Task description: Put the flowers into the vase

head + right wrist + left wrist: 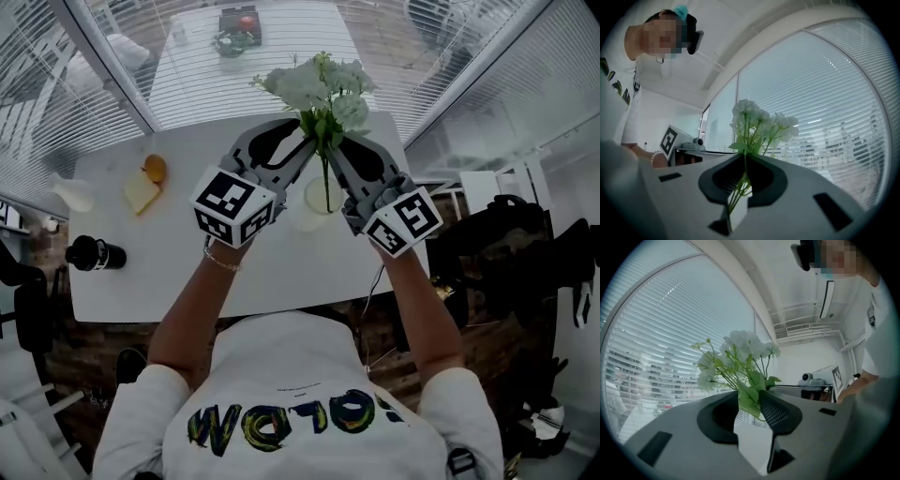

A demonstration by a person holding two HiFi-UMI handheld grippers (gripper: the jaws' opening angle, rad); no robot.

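Right gripper (pixel 337 148) clamps the flowers (pixel 323 86) by their stems.
Left gripper (pixel 298 141) gapes round the leaves; vase (pixel 307 214) at six o'clock beneath.

Unclear colourful lettering on T-shirt (pixel 291 422)

Wht table (pixel 159 272), window (pixel 843 70) w/ blinds (pixel 825 112).
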